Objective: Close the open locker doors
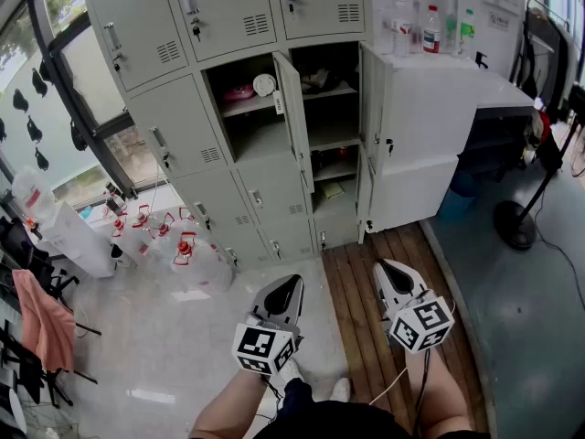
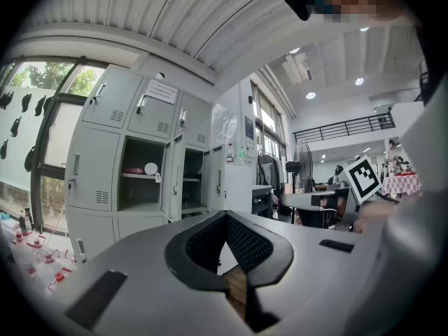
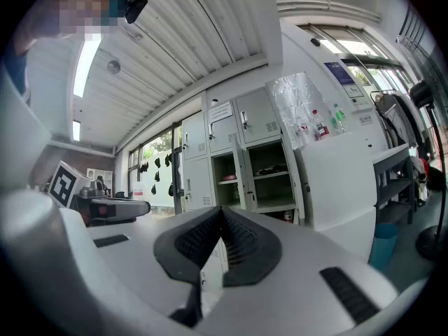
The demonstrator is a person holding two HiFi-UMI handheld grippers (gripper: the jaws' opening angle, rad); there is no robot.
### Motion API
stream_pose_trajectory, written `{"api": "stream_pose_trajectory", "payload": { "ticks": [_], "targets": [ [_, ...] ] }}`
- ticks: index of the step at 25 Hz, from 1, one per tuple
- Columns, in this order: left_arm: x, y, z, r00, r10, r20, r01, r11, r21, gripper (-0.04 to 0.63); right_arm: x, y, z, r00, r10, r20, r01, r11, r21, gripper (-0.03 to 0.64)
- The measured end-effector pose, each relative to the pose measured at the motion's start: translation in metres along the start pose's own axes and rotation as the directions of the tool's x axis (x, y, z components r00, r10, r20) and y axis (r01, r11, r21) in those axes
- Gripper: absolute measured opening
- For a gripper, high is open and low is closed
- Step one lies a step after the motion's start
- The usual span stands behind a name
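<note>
A bank of grey lockers (image 1: 228, 108) stands ahead, a good way off from both grippers. One middle door (image 1: 294, 122) hangs open edge-on beside a compartment holding a pink item and a white disc (image 1: 264, 84). In the right column an upper door (image 1: 372, 108) and a lower door (image 1: 365, 199) stand swung out. My left gripper (image 1: 291, 283) and right gripper (image 1: 388, 265) hover low near the person's legs, both shut and empty. In the left gripper view the shut left gripper (image 2: 225, 219) faces the lockers (image 2: 140, 180). The right gripper (image 3: 222, 212) also faces the lockers (image 3: 245, 166).
A white counter (image 1: 439, 126) with bottles (image 1: 431, 30) adjoins the lockers on the right. Several red-capped plastic jugs (image 1: 174, 240) sit on the floor at left. A fan stand (image 1: 516, 222) is at right. A wooden floor strip (image 1: 384, 282) runs toward the lockers.
</note>
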State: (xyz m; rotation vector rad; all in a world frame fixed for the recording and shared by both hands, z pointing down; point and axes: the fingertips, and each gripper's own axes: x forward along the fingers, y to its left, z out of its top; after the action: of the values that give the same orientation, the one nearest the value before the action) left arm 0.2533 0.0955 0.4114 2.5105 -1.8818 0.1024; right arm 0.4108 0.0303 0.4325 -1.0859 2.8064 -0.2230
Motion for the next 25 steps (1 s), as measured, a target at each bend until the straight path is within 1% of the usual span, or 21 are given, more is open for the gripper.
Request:
{"api": "stream_pose_trajectory", "payload": {
  "ticks": [8, 11, 14, 15, 16, 17, 18, 19, 20, 25],
  "targets": [
    [0.007, -0.001, 0.000, 1.000, -0.005, 0.000, 0.005, 1.000, -0.016, 0.014, 0.003, -0.002, -0.002, 1.000, 0.005, -0.010, -0.005, 1.000, 0.011, 0.002],
    [0.010, 0.002, -0.001, 1.000, 0.006, -0.001, -0.006, 1.000, -0.014, 0.014, 0.006, -0.002, -0.003, 1.000, 0.021, -0.005, -0.020, 0.999, 0.024, 0.005],
    [0.012, 0.005, -0.001, 1.000, 0.009, 0.003, -0.009, 1.000, -0.010, 0.015, 0.009, 0.000, -0.003, 1.000, 0.027, 0.007, -0.027, 1.000, 0.016, 0.008],
    [0.013, 0.006, -0.001, 1.000, 0.006, 0.006, -0.006, 1.000, -0.013, 0.021, 0.011, 0.001, 0.000, 1.000, 0.025, 0.016, -0.026, 1.000, 0.013, 0.032],
    [0.014, 0.008, 0.000, 1.000, 0.002, 0.008, -0.001, 1.000, -0.018, 0.089, 0.013, 0.002, 0.003, 0.999, 0.024, 0.029, -0.024, 1.000, 0.011, 0.129],
    [0.016, 0.010, 0.001, 1.000, 0.000, 0.008, 0.000, 1.000, -0.021, 0.193, 0.016, 0.002, 0.007, 0.999, 0.022, 0.045, -0.023, 1.000, 0.010, 0.245],
    [0.017, 0.013, 0.001, 1.000, 0.003, 0.007, -0.003, 1.000, -0.021, 0.276, 0.018, 0.003, 0.010, 0.998, 0.020, 0.060, -0.020, 1.000, 0.011, 0.312],
    [0.018, 0.017, 0.001, 1.000, 0.008, 0.006, -0.007, 1.000, -0.018, 0.312, 0.021, 0.003, 0.013, 0.997, 0.016, 0.070, -0.017, 1.000, 0.013, 0.331],
    [0.018, 0.021, 0.002, 1.000, 0.011, 0.005, -0.011, 1.000, -0.015, 0.323, 0.024, 0.003, 0.015, 0.997, 0.011, 0.077, -0.013, 1.000, 0.017, 0.337],
    [0.018, 0.045, 0.006, 1.000, 0.008, 0.012, -0.008, 1.000, -0.019, 0.330, 0.042, 0.006, 0.021, 0.996, -0.002, 0.092, -0.003, 0.999, 0.053, 0.339]
  ]
}}
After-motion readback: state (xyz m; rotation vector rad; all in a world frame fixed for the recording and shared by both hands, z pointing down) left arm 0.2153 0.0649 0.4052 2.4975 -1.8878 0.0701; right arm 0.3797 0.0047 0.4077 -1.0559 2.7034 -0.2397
